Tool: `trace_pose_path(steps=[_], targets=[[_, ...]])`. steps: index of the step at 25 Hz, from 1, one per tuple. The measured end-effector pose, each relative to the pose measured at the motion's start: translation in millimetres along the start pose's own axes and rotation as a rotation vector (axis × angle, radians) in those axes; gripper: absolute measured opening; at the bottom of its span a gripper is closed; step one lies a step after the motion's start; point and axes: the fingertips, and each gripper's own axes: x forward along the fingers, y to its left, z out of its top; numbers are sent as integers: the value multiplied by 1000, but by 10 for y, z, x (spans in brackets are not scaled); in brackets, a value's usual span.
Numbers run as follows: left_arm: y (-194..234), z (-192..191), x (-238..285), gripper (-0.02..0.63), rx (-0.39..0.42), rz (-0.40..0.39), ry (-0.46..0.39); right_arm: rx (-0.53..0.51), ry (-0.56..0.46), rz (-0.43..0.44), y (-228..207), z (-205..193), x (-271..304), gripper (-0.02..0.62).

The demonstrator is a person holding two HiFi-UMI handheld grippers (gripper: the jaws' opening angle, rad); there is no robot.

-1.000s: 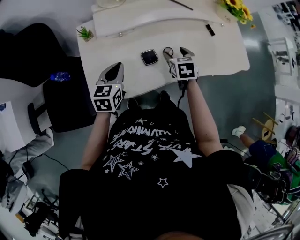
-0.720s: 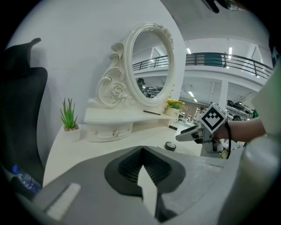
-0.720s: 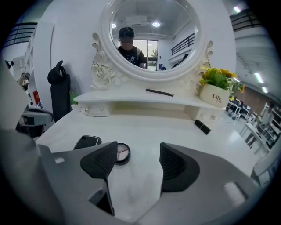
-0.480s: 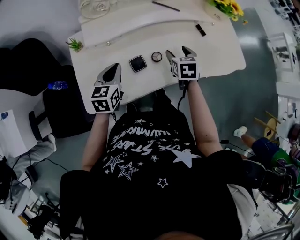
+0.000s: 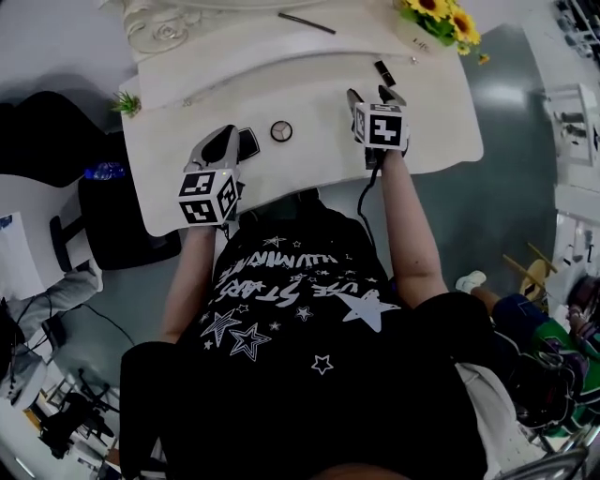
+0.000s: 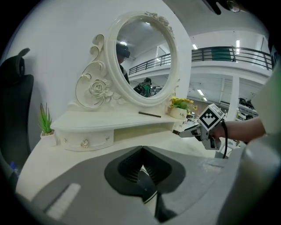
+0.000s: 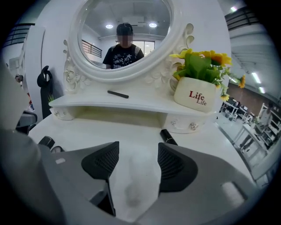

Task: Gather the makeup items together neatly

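Jaws on the right gripper (image 7: 134, 176), apart but just closing on nothing, could bump the tube (image 7: 167, 136) away; the left gripper (image 6: 141, 169) has its jaws pressed together.

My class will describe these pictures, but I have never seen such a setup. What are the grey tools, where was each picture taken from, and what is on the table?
A person works at a white dressing table with a hand-held two-jaw gripper in each hand. The top-down picture comes from a camera on the person's head; the other two come from cameras riding on the grippers. The left gripper is shut and empty. The right gripper is open, nothing between its jaws, which have just been closing slightly. On the table lie a square compact, a round compact and a black tube; a pencil and flowers sit on the shelf.
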Motion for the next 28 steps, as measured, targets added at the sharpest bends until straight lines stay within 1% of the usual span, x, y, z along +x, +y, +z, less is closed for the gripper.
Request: trace_pose_path(steps=[7,10,14,22,26,28], targets=[[-202,42,299,2,-30,58,-5,-5,19,-21,-579,16,249,282],[-243,31,375,2,-44,90,-5,-24,33,-14,-724,16,380,275],[-238,15,377,2,-54,110,3,-35,48,-13,-775,68,456,254],[-229,15,446,2,-69,140,12,-49,90,24,-795,58,629,194],[-217,17,466,2,-77,147,13,-70,116,28,-795,36,656,135],[-206,14,472,2,-76,147,14,-69,119,33,-792,34,662,133]])
